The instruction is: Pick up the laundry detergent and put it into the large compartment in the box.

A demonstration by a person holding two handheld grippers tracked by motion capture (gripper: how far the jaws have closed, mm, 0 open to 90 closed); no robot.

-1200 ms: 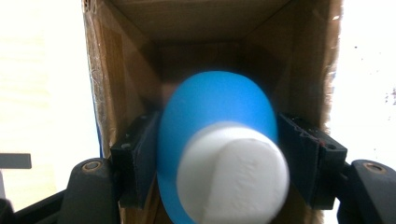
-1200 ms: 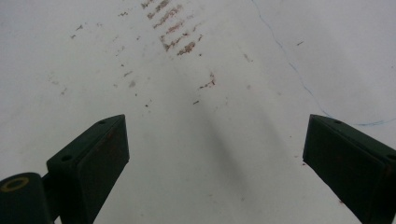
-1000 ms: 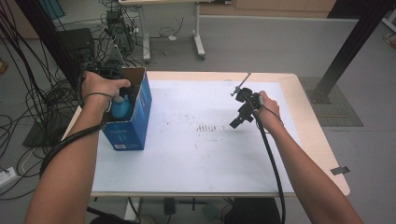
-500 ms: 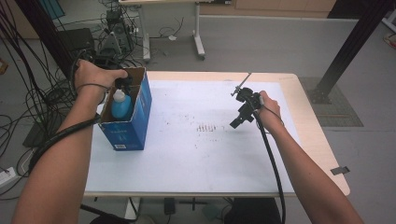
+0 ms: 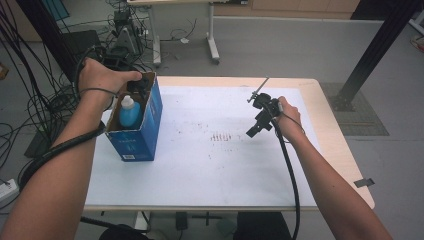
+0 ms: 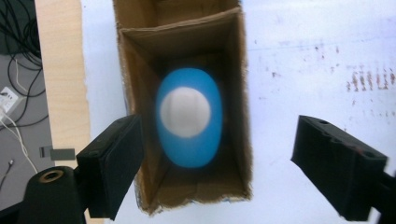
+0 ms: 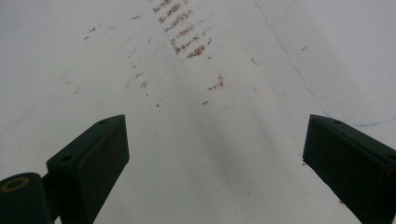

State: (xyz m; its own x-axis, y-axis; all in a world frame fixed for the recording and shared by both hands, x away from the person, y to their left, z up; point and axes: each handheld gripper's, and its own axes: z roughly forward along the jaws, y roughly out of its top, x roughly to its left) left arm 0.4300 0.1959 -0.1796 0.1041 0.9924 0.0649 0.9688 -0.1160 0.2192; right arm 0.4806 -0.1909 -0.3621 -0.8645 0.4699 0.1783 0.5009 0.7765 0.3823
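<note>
The left claw [image 6: 215, 172] hangs directly above the open-topped blue cardboard box [image 5: 150, 120], its jaws spread wide and holding nothing. The box stands upright at the left side of the white-covered worktop [image 5: 225, 170]. Inside it stands one blue plastic bottle with a white cap [image 6: 187, 116], upright and roughly centred between the brown inner walls; nothing else is visible in the box. The step in hand appears to be either a grasp of the bottle or a withdrawal from it. For a clean grasp, lower the left claw vertically, keep both jaws inside the box walls, and close on the bottle body below the cap. Avoid dragging a jaw against the cardboard, which could tip the box. The right claw [image 5: 257, 125] is held over bare worktop at the right, jaws wide apart and empty.
</note>
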